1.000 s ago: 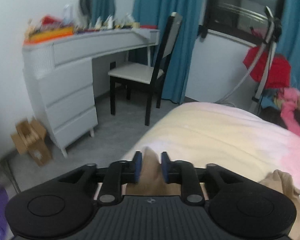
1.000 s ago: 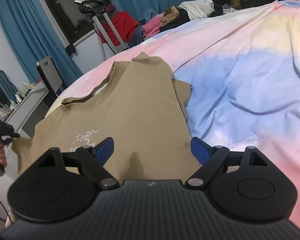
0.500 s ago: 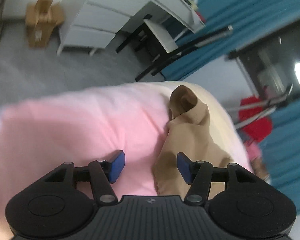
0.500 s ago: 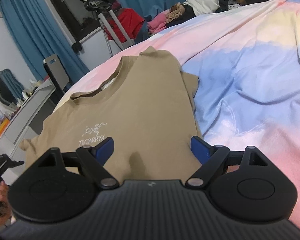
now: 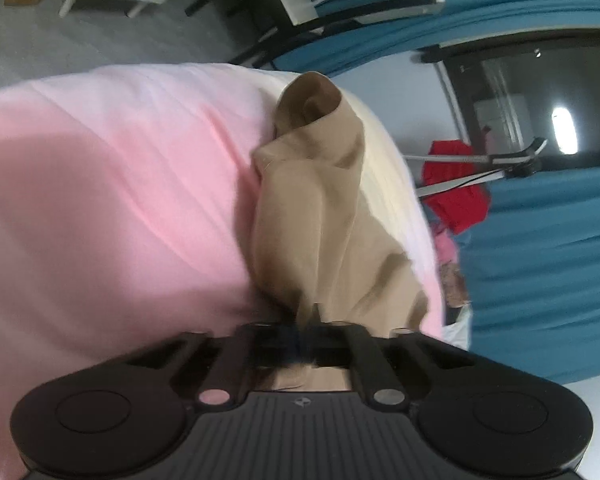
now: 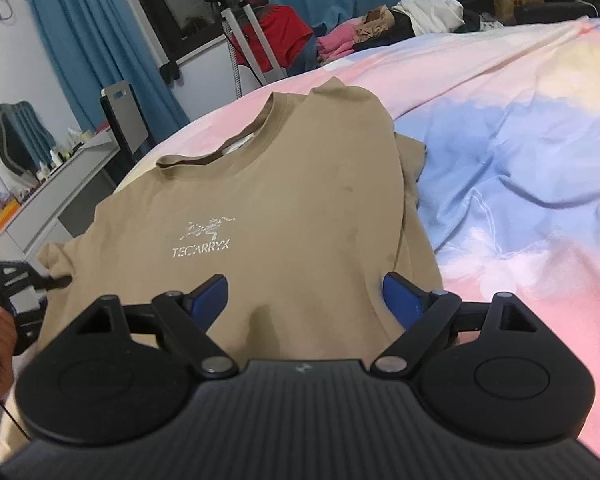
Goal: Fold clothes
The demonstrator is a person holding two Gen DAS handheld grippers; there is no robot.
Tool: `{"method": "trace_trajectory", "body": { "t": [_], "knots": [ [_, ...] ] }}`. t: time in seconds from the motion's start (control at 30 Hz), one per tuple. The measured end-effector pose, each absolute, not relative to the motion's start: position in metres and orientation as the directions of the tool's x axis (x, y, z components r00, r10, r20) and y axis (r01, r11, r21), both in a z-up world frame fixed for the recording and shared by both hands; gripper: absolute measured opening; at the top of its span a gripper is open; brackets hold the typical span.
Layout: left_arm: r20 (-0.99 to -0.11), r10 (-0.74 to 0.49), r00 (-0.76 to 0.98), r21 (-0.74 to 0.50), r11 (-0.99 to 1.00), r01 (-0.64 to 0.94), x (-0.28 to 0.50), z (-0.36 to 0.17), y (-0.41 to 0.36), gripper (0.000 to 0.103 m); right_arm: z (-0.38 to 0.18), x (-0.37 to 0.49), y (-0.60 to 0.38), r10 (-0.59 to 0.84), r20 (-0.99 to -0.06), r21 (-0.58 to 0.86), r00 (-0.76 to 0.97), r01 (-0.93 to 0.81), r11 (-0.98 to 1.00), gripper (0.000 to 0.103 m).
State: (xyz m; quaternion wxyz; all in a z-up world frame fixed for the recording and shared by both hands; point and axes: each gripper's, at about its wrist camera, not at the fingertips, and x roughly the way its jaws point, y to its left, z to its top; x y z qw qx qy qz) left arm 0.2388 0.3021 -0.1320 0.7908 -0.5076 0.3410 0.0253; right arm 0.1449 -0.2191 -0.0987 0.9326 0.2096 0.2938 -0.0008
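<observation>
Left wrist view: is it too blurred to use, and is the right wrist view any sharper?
Left wrist view: motion-smeared and rolled sideways, the left tongs a dark blur pinched on the tan T-shirt; ceiling light glares in the window. Right wrist view: sharp, evenly lit, chest logo legible, right tongs crisp; fisheye bends the bedspread.

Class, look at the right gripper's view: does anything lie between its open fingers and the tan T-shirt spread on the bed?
Nothing visible does. The right gripper hangs open directly over the tan T-shirt, whose cloth fills the gap between its fingers. The left gripper is already shut on the sleeve at the shirt's far side.
</observation>
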Motion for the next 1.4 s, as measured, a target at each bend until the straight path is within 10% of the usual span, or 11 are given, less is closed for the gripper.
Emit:
{"method": "trace_trajectory", "body": {
  "t": [0.3, 0.67, 1.07, 1.4],
  "knots": [
    [-0.632, -0.034, 0.774, -0.512, 0.768, -0.384, 0.222, -0.077, 0.288, 0.005, -0.101, 0.149, -0.216, 0.099, -0.554, 0.355, 0.827, 0.126, 0.926, 0.086],
    [-0.623, 0.175, 0.762, -0.157, 0.927, -0.342, 0.197, -0.045, 0.235, 0.049, -0.09, 0.146, -0.215, 0.093, -0.504, 0.335, 0.859, 0.094, 0.938, 0.085],
    [-0.466, 0.017, 0.884, -0.09, 0.994, -0.066, 0.08, 0.009, 0.106, 0.091, -0.057, 0.116, -0.226, 0.09, -0.376, 0.329, 0.922, 0.042, 0.943, 0.079],
    [-0.458, -0.11, 0.882, -0.109, 0.992, 0.067, 0.017, -0.022, 0.054, 0.1, -0.044, 0.094, -0.264, 0.081, -0.38, 0.459, 0.921, 0.113, 0.881, 0.037]
  ]
}}
